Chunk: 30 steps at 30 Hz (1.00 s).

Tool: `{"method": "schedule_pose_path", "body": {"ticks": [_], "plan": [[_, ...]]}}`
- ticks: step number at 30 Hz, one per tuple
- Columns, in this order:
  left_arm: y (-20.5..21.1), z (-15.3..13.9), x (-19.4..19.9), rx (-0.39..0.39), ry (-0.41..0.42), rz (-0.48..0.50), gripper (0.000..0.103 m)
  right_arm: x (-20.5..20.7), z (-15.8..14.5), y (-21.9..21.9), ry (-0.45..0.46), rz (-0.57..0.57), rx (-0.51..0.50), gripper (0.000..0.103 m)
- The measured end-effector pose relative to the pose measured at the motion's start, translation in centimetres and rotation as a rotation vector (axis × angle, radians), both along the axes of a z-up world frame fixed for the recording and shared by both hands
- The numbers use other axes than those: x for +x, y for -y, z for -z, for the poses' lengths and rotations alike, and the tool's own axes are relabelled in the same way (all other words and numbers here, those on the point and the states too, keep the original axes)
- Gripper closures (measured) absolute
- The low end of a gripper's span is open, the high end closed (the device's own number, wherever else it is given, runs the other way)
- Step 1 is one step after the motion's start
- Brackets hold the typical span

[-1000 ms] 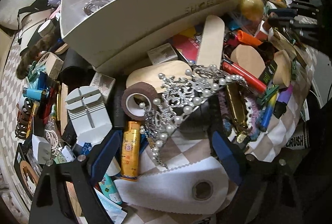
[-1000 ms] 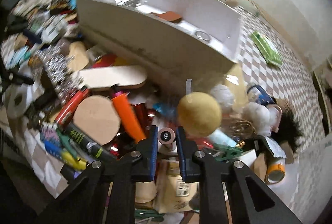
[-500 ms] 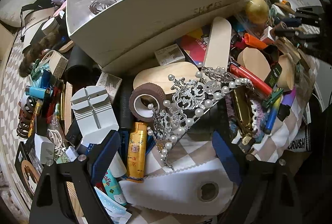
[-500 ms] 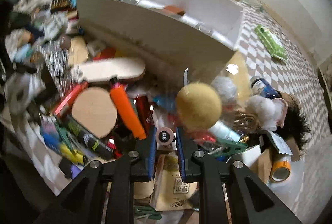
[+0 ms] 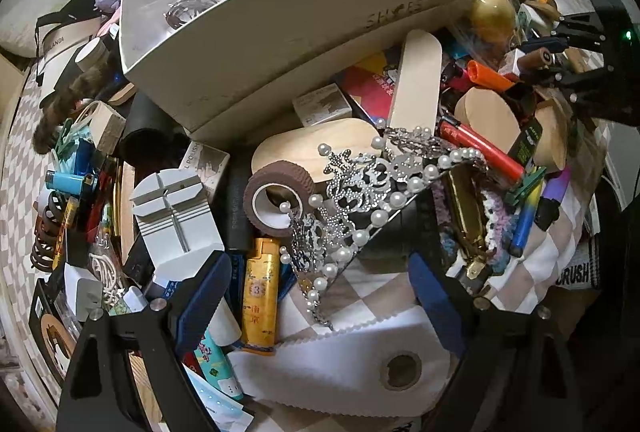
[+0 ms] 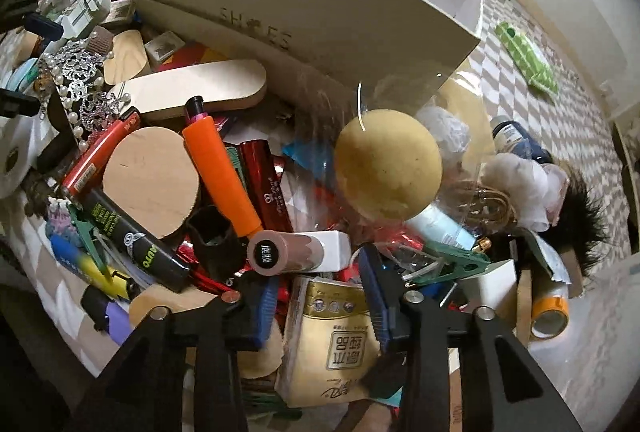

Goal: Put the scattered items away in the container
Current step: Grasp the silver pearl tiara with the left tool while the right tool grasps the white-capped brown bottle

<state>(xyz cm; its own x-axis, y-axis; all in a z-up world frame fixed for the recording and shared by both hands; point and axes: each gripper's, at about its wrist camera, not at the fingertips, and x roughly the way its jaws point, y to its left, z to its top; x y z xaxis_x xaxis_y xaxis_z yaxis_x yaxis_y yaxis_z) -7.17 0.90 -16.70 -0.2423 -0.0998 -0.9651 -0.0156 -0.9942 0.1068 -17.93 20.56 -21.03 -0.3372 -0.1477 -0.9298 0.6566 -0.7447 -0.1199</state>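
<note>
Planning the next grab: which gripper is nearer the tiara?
Left. The left gripper hangs open right over the tiara; the right gripper is open across the pile, the tiara far off.

"SHOES" on white box wall; "POLISH" on small carton; "3" on yellow lighter; "AUTO" on black lighter.

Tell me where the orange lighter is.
In the right wrist view the orange lighter lies left of centre, between the wooden disc and the red tube, its lower end by the brown-capped tube.
</note>
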Motion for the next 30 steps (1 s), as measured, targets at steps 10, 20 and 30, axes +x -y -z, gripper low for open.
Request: {"method": "schedule_pose_path", "body": {"ticks": [10,20,30], "plan": [[0.6,0.2,-0.3,0.0,0.007,0.012,0.03,-1.1,-2.3,-0.8,0.122,0.135,-0.148,0.073],[0.1,-0.4,-0.2,0.037,0.0,0.043,0.07,-1.1,-6.3,-1.2,0.2,0.214,-0.389,0.081],[-0.8,-1.1,-0.6,0.001,-0.035,0.061,0.075,-1.4,-8.1,-0.6,0.152,0.203,-0.417,0.082]]}}
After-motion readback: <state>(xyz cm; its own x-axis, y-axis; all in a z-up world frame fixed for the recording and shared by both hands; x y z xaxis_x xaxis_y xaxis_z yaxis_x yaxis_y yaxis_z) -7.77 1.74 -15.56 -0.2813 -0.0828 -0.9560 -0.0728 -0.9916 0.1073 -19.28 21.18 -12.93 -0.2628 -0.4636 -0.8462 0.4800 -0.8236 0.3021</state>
